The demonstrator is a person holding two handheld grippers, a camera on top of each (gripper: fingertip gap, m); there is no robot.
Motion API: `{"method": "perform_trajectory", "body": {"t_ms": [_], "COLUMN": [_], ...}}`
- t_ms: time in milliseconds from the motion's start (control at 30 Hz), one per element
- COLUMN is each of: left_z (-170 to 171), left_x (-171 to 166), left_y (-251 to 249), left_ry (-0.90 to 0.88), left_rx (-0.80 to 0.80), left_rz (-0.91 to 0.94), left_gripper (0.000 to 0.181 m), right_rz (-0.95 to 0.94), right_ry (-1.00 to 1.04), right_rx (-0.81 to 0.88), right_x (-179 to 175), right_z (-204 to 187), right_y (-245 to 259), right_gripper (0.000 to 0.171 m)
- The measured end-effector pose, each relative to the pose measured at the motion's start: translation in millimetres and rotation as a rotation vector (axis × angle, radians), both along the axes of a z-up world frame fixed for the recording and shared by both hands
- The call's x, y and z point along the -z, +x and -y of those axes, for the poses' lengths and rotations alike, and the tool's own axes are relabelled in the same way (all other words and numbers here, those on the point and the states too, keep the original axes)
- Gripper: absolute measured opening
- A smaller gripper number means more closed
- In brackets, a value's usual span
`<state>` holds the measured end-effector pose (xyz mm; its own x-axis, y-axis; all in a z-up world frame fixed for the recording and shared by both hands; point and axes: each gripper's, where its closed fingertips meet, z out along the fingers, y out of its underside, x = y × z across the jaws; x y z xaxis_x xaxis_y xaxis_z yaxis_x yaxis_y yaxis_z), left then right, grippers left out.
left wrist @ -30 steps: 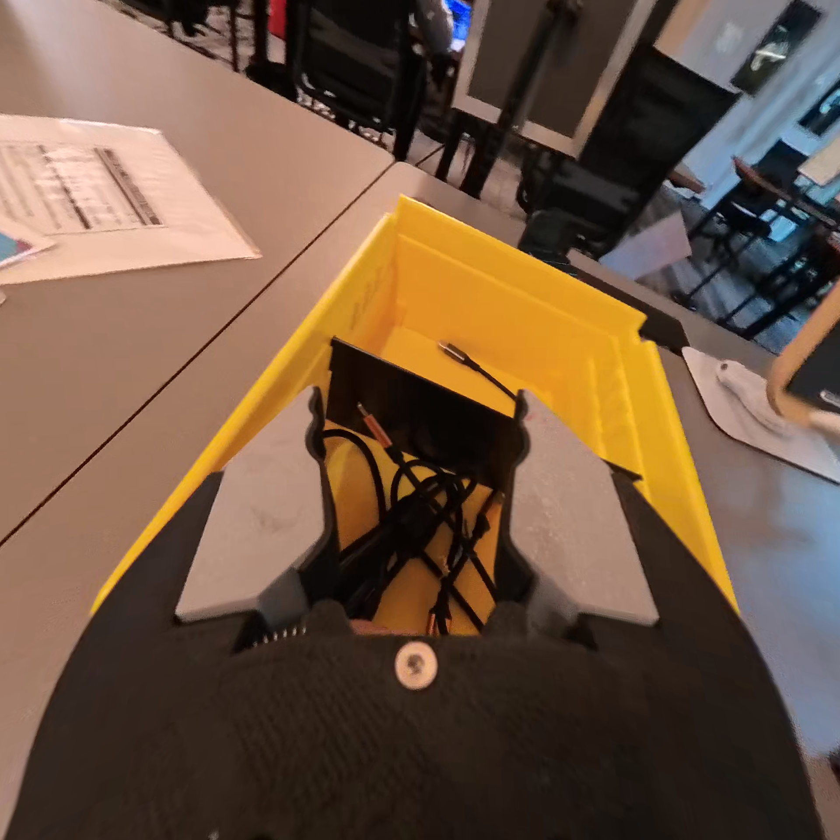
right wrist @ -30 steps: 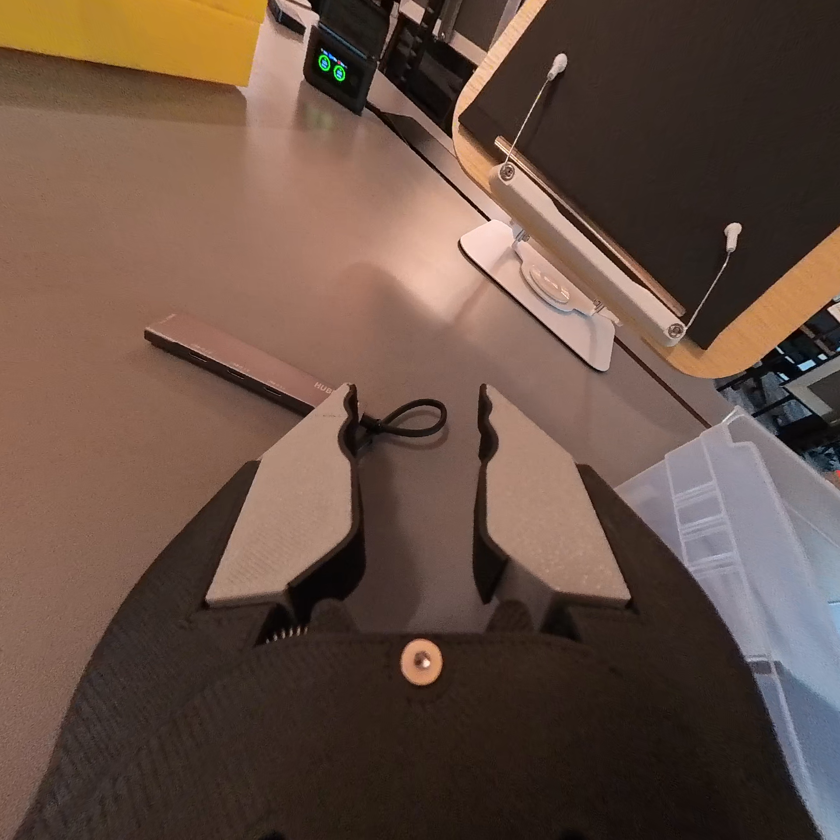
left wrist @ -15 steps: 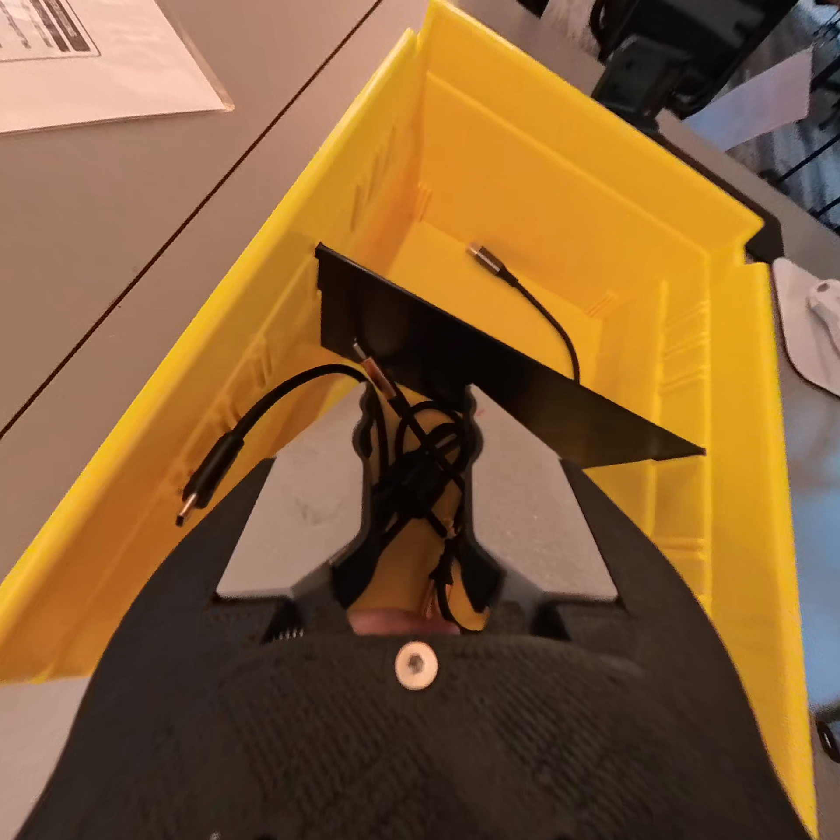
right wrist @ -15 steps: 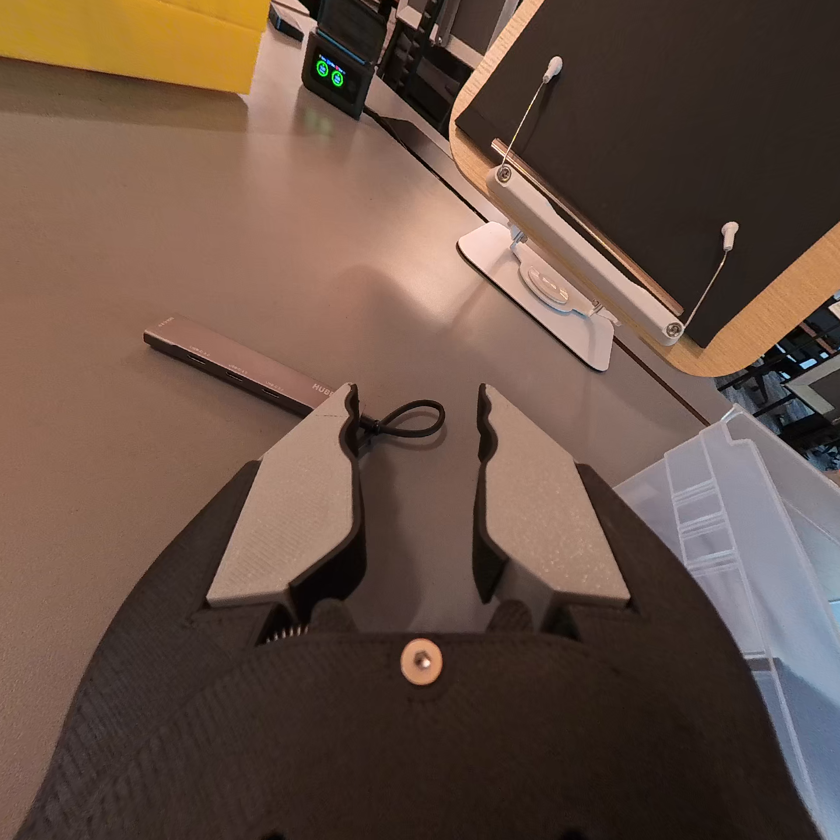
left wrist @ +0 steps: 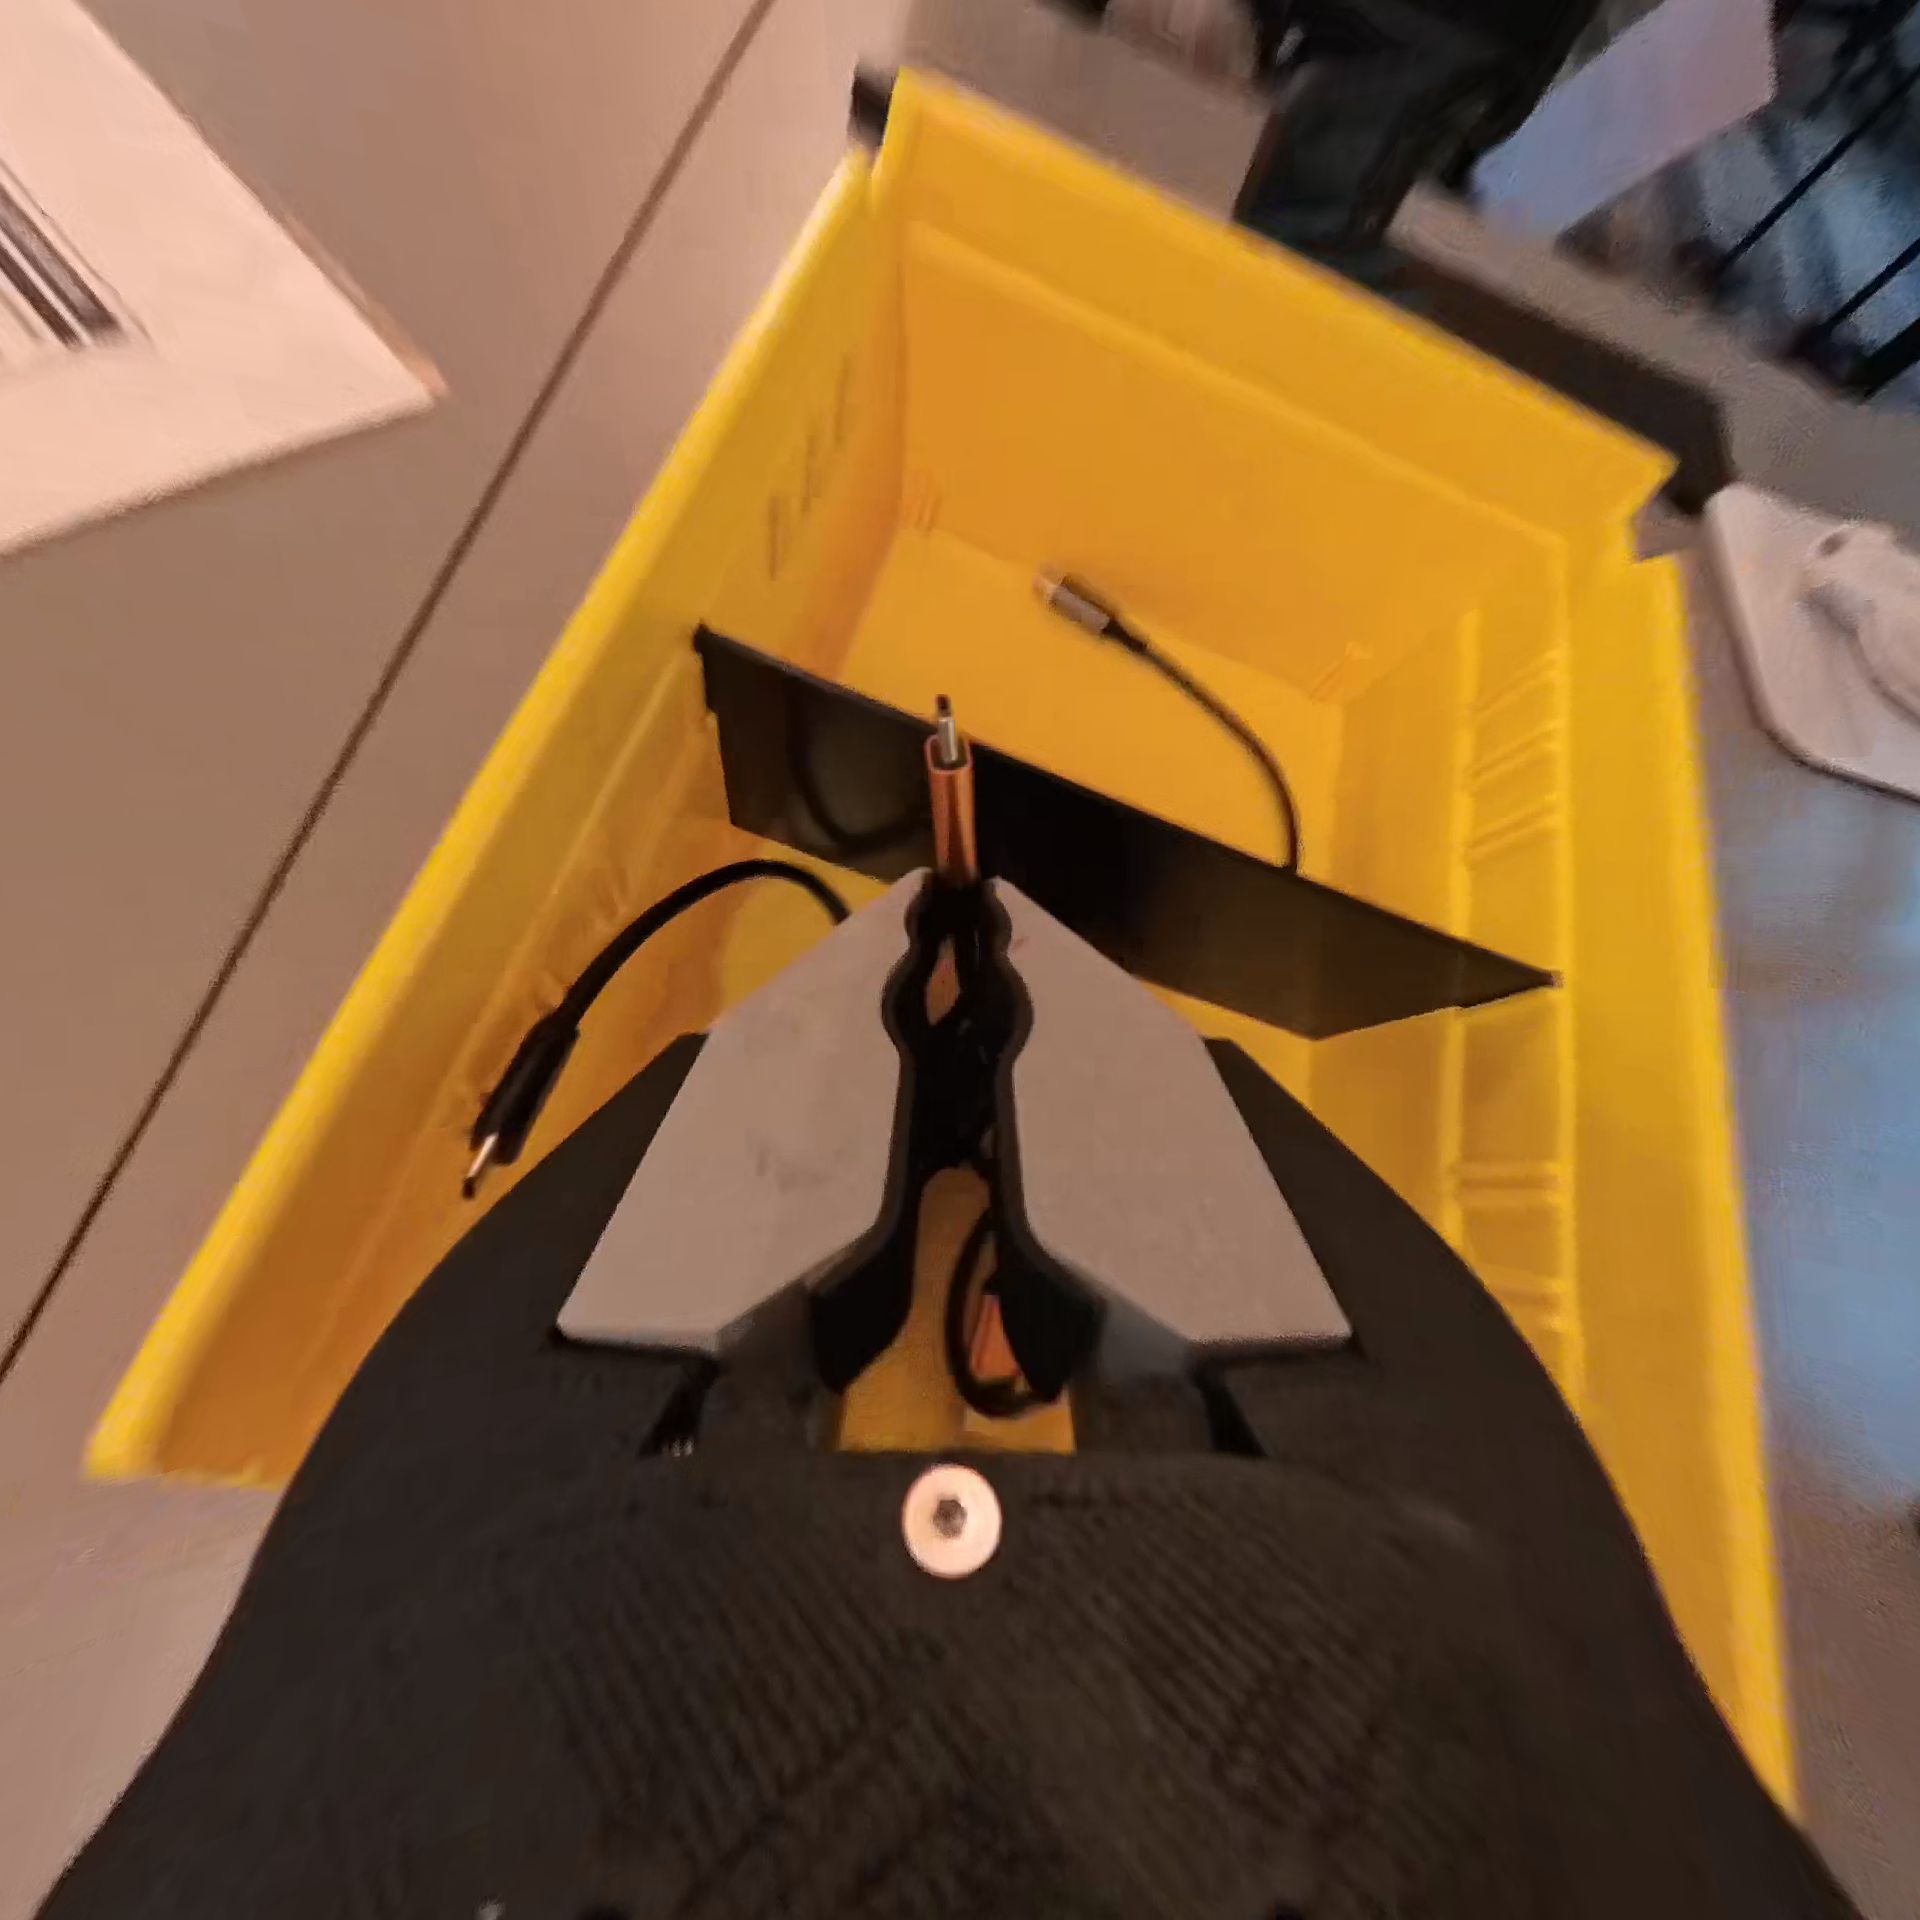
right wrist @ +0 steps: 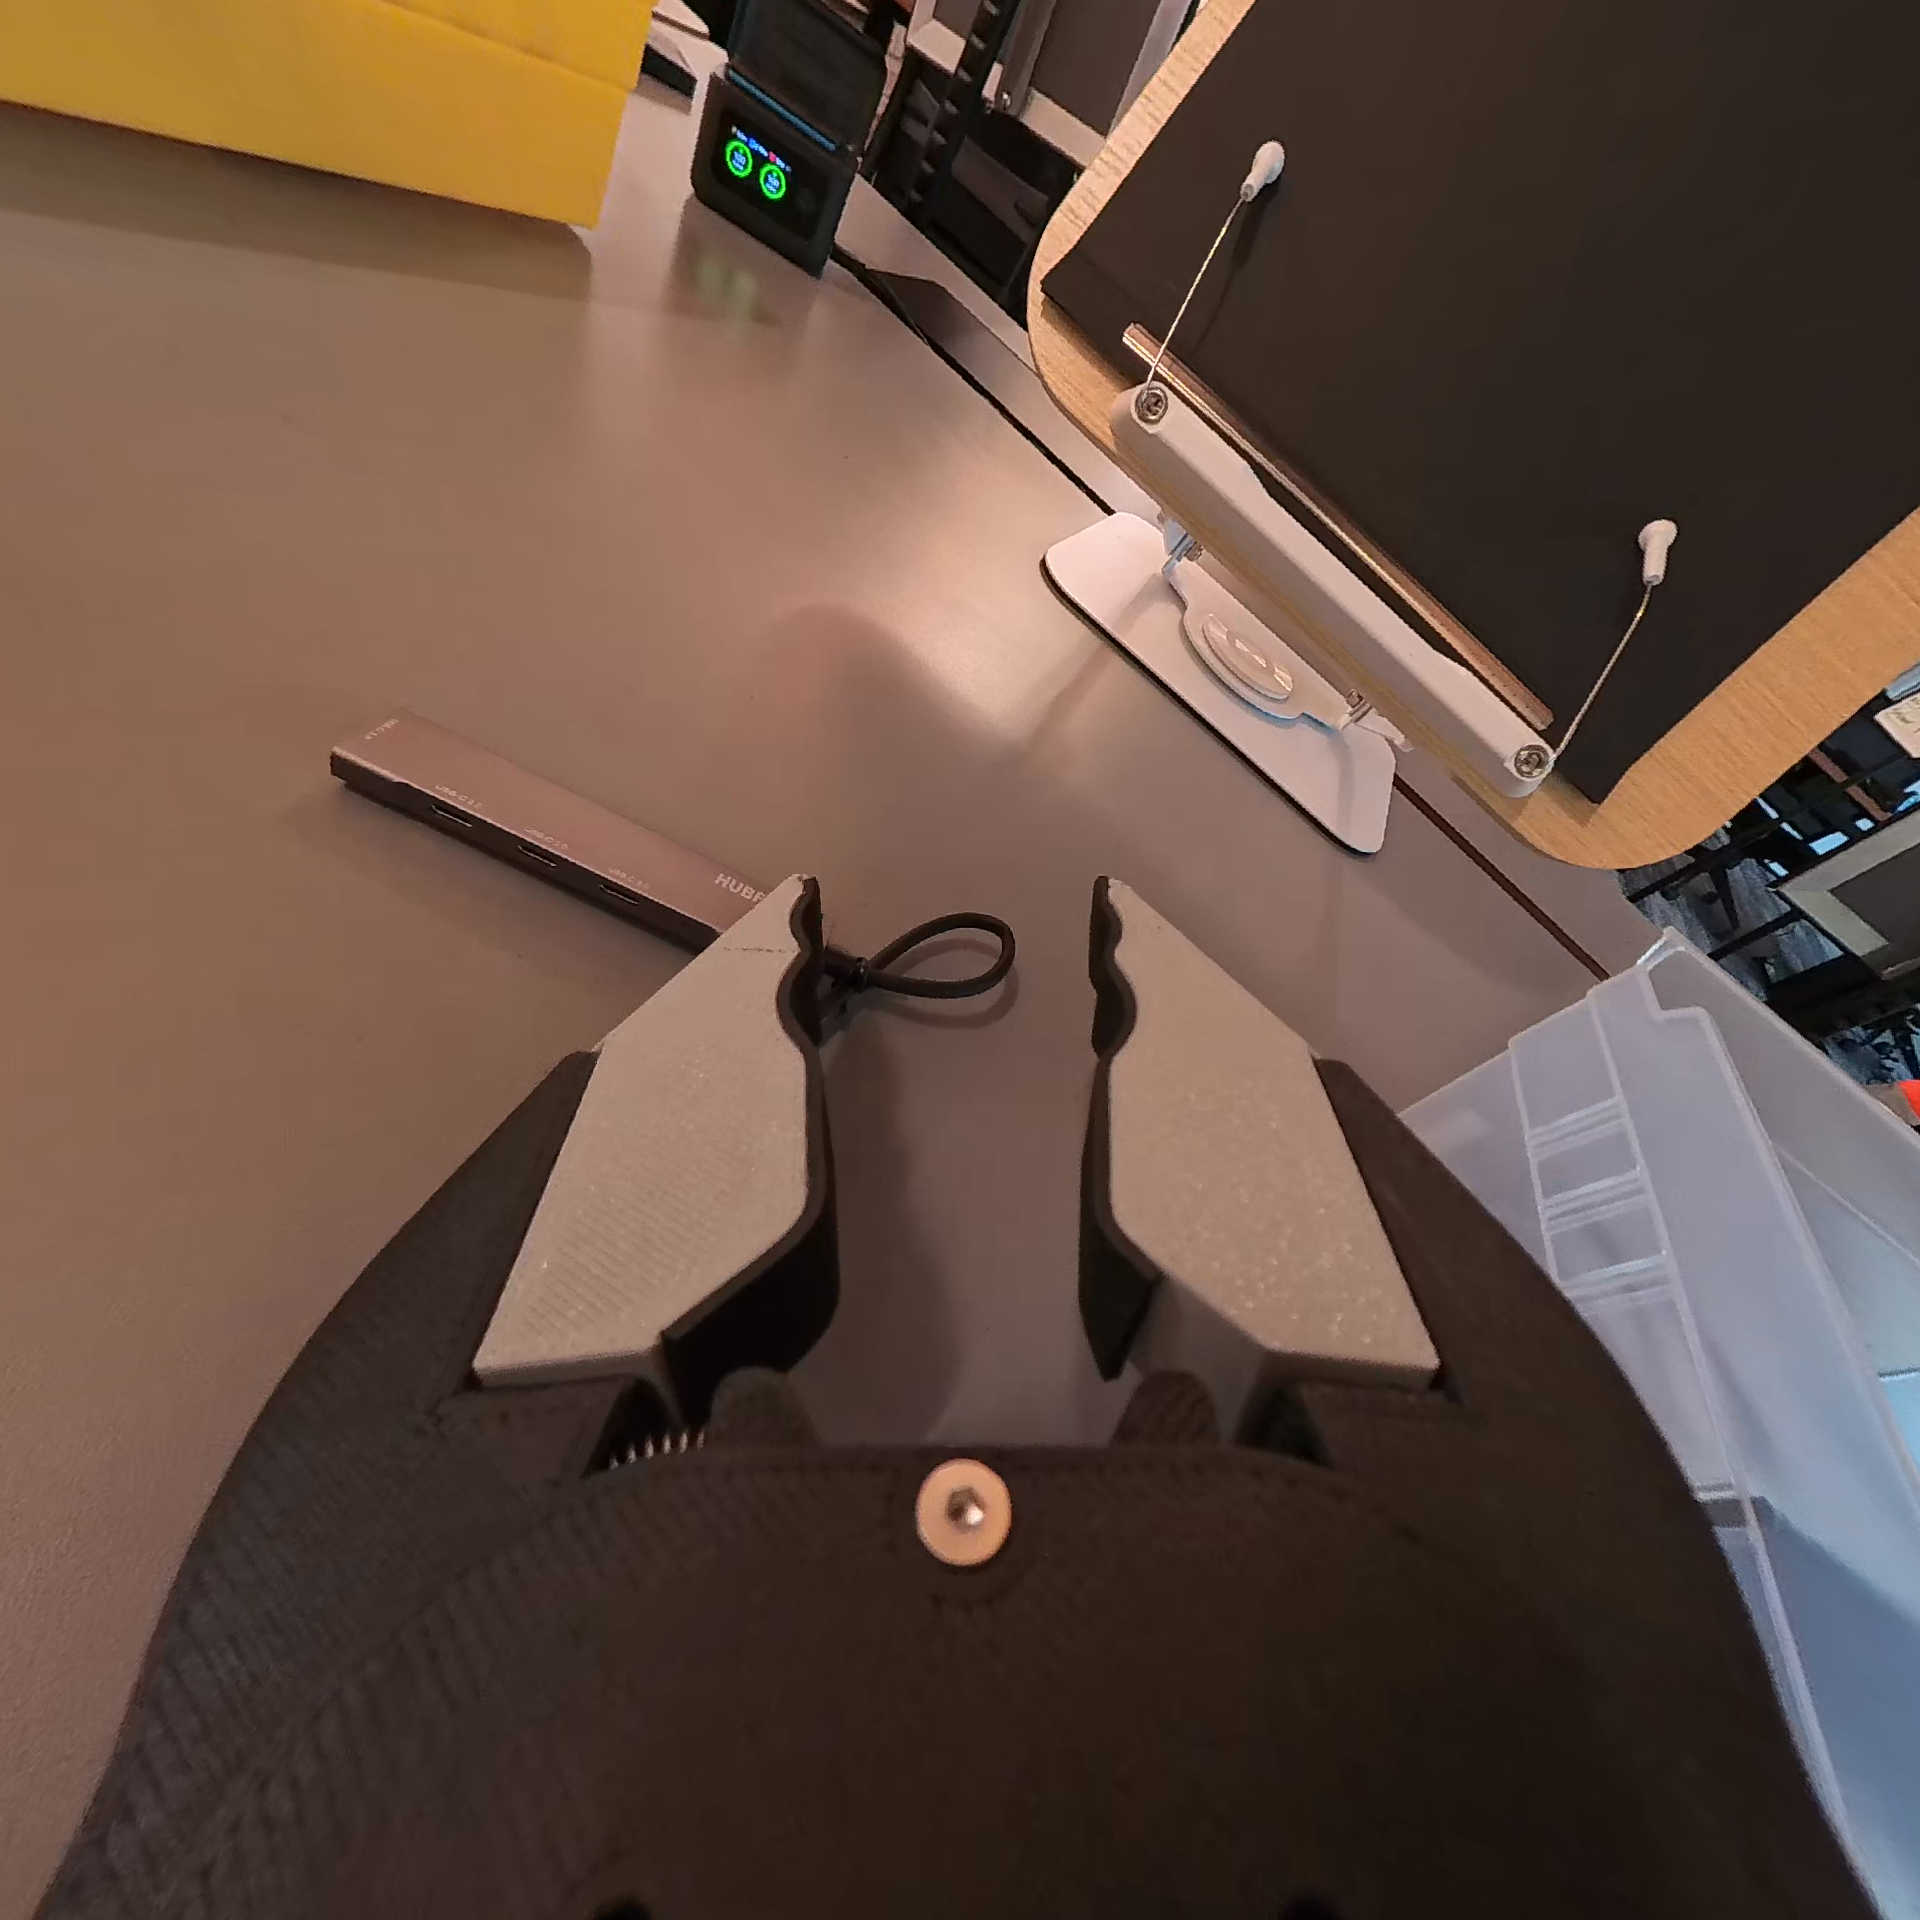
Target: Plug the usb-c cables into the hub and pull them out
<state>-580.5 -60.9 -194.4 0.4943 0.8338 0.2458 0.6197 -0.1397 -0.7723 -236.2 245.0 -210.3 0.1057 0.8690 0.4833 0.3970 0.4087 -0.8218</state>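
Observation:
My left gripper (left wrist: 954, 891) is shut on a black usb-c cable inside the yellow bin (left wrist: 1049, 312). The cable's copper-coloured plug (left wrist: 950, 800) sticks up just past the fingertips. Another black cable end (left wrist: 525, 1091) hangs at the left, and a third plug (left wrist: 1081, 605) lies in the far compartment behind a black divider (left wrist: 1195, 883). My right gripper (right wrist: 954, 914) is open and empty, low over the table. The grey hub (right wrist: 540, 826) lies just left of its left fingertip, and its short black looped cord (right wrist: 935, 954) lies between the fingers.
A white paper sheet (left wrist: 156, 343) lies left of the bin. A tilted board on a white stand (right wrist: 1247, 665) is right of the hub. A clear plastic box (right wrist: 1704, 1247) sits at the right. A small device with green lights (right wrist: 774, 177) stands beyond. There is about 45 centimetres between the tips of the two grippers.
My left gripper went down into the bin and closed on the tangle of cables; the copper plug now stands above the fingertips. The right gripper has stayed still and open.

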Motion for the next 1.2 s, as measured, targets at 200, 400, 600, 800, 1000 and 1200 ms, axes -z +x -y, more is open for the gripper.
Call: {"method": "perform_trajectory", "body": {"t_ms": [200,400,600,800,1000,1200], "left_z": [-3.2,-50.4,-124.0,-168.5,-174.5,-173.6], "left_x": [-135.5,-257.6,-188.8,-83.8,-85.7,-64.7], "left_y": [26.3,117.3,256.8,345.5,370.1,369.9], "left_ry": [0.115,0.239,0.174,0.144,0.27,0.159], "left_rx": [0.058,0.363,0.793,1.104,1.295,1.323], "left_rz": [-0.293,-0.434,-0.39,-0.242,-0.258,-0.351], "left_gripper": [0.004,0.004,0.005,0.005,0.004,0.004], "right_rz": [0.004,-0.002,-0.031,-0.064,-0.145,-0.141], "right_ry": [0.001,0.001,-0.048,-0.118,-0.248,-0.264], "right_rx": [0.004,0.005,-0.01,-0.07,-0.297,-0.482], "right_x": [-4.0,-5.7,-8.0,-11.5,-29.7,-31.5], "right_z": [0.5,-1.0,2.1,11.1,46.8,78.7], "right_y": [0.9,1.6,0.4,3.7,9.5,14.5], "right_gripper": [0.049,0.049,0.049,0.052,0.058,0.053]}}
